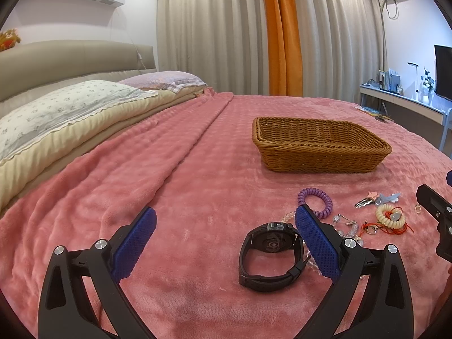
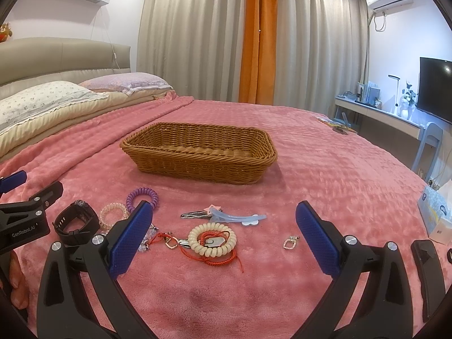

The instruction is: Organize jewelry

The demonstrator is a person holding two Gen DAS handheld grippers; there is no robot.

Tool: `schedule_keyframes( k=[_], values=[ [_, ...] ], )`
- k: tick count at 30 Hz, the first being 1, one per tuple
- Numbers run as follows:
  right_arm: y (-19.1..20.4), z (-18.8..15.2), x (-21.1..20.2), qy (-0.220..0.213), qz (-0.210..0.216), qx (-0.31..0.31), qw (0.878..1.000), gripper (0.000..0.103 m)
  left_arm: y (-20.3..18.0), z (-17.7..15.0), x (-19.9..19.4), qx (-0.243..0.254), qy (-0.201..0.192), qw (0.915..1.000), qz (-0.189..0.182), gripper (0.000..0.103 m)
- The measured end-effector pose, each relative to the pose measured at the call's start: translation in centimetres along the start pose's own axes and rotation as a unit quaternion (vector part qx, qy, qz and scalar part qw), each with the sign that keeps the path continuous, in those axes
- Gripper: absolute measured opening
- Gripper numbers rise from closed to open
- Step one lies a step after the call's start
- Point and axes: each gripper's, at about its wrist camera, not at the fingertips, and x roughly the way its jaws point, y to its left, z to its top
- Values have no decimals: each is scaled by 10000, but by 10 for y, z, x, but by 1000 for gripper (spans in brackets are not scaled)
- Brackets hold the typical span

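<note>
A brown wicker basket stands on the pink blanket with nothing visible inside. My left gripper is open, a black watch lying just inside its right finger. Beyond that finger lie a purple coil hair tie and clear beads. My right gripper is open over a cream coil bracelet on a red cord, a blue hair clip, a star clip and a small silver charm. The watch, a pink coil tie and the purple tie lie to its left.
Pillows and a padded headboard sit at the far left of the bed. A desk with a TV stands at the right. A tissue box and a dark phone-like slab lie on the bed's right side.
</note>
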Motion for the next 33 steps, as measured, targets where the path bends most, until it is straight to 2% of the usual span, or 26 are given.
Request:
schedule_keyframes(
  k=[9, 16, 19, 22, 25, 26, 27, 30, 32, 33],
  values=[
    [-2, -1, 6, 65, 107, 29, 9999, 97, -1, -1, 0, -7, 14, 10000, -29, 96],
    [-13, -5, 14, 138, 216, 362, 9990, 97, 21, -2, 9, -517, 183, 9973, -482, 96],
    [-13, -4, 14, 58, 222, 408, 9989, 97, 30, -2, 15, -757, 396, 9931, -805, 95],
    [-15, -4, 15, 30, 195, 373, 9991, 97, 49, -1, 21, -1193, 736, 9809, -1347, 94],
    [-20, -3, 17, 111, 262, 376, 9989, 97, 60, 1, 23, -1410, 1016, 9733, -1497, 94],
    [-21, -2, 17, 177, 333, 492, 9981, 96, 61, 2, 23, -1369, 1088, 9731, -1500, 92],
    [-25, 0, 17, 268, 382, 528, 9975, 93, 60, 5, 22, -1285, 1167, 9728, -1535, 84],
    [-33, 5, 10, 432, 429, 516, 9968, 90, 54, 14, 22, -1026, 1396, 9718, -1601, 77],
    [-46, 8, 1, 516, 292, 455, 9972, 89, 50, 19, 22, -911, 1519, 9695, -1696, 69],
    [-52, 10, -2, 590, 242, 387, 9972, 85, 49, 21, 24, -877, 1580, 9676, -1765, 64]
  ],
)
